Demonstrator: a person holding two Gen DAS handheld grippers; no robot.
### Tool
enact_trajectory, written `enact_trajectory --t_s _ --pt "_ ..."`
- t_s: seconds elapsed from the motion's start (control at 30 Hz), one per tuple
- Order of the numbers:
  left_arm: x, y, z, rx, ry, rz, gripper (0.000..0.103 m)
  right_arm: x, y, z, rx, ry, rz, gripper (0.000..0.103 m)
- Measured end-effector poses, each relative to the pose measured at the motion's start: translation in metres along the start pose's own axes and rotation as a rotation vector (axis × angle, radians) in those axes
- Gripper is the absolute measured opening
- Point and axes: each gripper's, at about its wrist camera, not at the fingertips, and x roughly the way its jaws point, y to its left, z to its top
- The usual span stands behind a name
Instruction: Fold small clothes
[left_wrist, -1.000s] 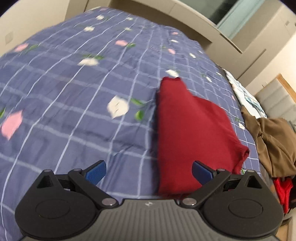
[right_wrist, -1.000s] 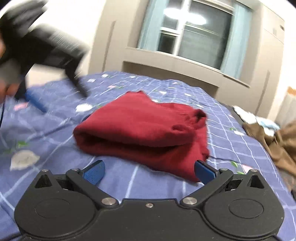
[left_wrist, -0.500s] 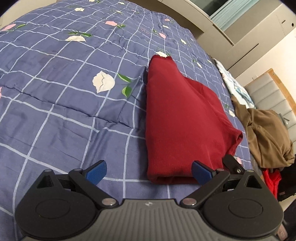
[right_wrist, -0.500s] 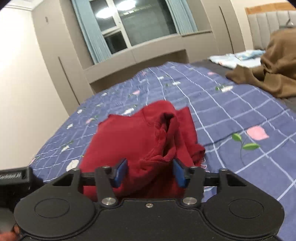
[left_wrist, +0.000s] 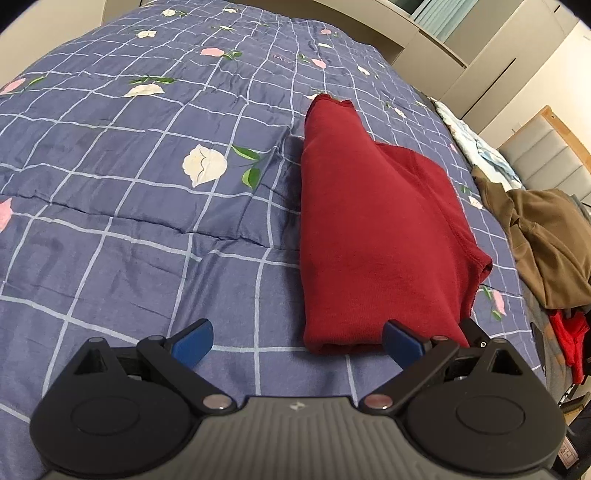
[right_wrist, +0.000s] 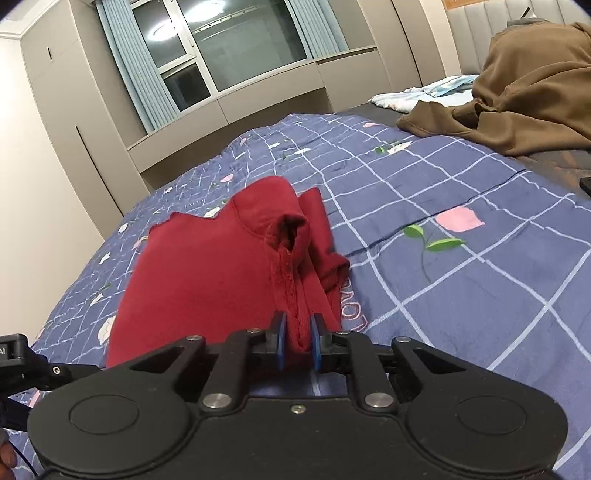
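Observation:
A dark red garment (left_wrist: 369, 229) lies folded in a long strip on the blue checked bed cover (left_wrist: 110, 184). My left gripper (left_wrist: 297, 334) hangs open over its near end, the right finger above the cloth and the left finger over bare cover. In the right wrist view the same red garment (right_wrist: 207, 266) shows a bunched, hemmed edge. My right gripper (right_wrist: 298, 332) is closing on that edge, and its blue pads press a fold of red cloth between them. A black part of the right gripper (left_wrist: 474, 330) shows beside the garment's near right corner.
A brown garment (left_wrist: 546, 236) lies heaped at the right side of the bed, also seen as the brown garment (right_wrist: 524, 85). A bright red item (left_wrist: 569, 332) sits below it. A pale blue cloth (right_wrist: 424, 94) lies farther back. Cabinets and a window stand beyond the bed.
My right gripper rolled, came up to the garment's bunched edge and went from wide open to closed on a fold of it. My left gripper drifted a little nearer the garment's near end, still open.

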Motion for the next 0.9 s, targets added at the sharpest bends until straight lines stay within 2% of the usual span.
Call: enact_trajectory --t_s 0.23,0.33,0.4,0.47,0.6,0.7,0.9 --pt "0.000 -0.001 0.000 0.014 0.002 0.011 0.100 0.000 -0.004 -0.002 0.019 -0.009 0.019 0.017" --pt "0.000 -0.002 -0.001 0.017 0.004 0.019 0.100 -0.003 -0.011 -0.003 0.040 -0.018 0.047 0.041" --pt "-0.001 -0.003 -0.001 0.019 0.004 0.022 0.100 -0.008 -0.016 -0.005 0.056 -0.022 0.031 0.074" --pt "-0.002 -0.003 -0.001 0.022 0.003 0.029 0.101 -0.016 -0.020 -0.007 0.066 -0.034 0.039 0.075" --pt "-0.005 -0.002 0.001 0.022 -0.008 0.044 0.102 -0.029 -0.013 -0.005 -0.019 -0.071 0.004 0.095" --pt "-0.008 -0.005 0.008 0.041 -0.048 0.069 0.102 -0.029 0.005 0.007 -0.143 -0.124 -0.027 0.102" --pt "-0.002 -0.023 0.034 0.095 -0.181 0.138 0.102 0.011 0.044 0.032 -0.379 -0.172 -0.069 0.102"
